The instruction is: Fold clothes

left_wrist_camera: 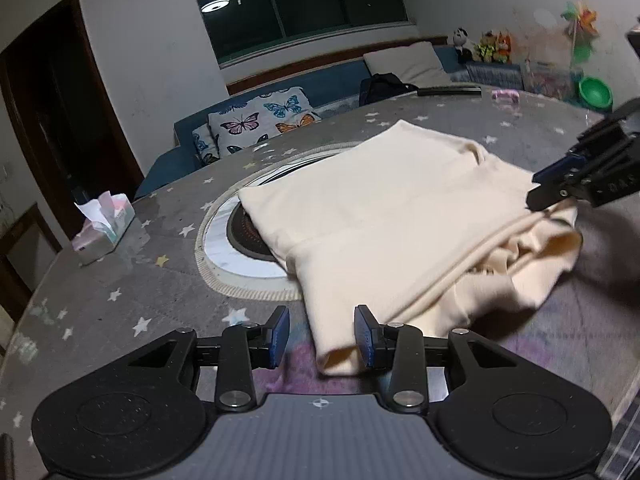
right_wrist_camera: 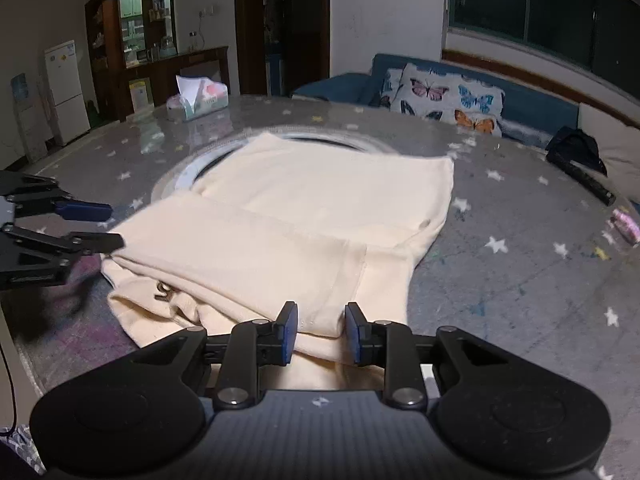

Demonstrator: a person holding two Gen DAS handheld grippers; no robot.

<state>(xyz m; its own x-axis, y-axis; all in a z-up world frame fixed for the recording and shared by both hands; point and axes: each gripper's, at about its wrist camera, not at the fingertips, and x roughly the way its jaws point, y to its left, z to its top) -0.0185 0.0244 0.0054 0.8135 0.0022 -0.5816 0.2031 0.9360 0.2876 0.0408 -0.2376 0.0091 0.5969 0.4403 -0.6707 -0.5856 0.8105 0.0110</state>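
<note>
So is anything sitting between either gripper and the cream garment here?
Nothing visible. The left gripper is open at the near corner of the cream garment, and the right gripper is open over its near edge. The tissue box sits well off to the side on the table.

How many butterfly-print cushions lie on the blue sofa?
1 clearly: the white butterfly-print cushion leans on the blue sofa behind the star-patterned round table; another behind it may be partly hidden.

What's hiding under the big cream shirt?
Under the cream garment sits a round white ring with a dark centre, resting on the starry table. Only their left part shows; the rest is covered by the cloth.
</note>
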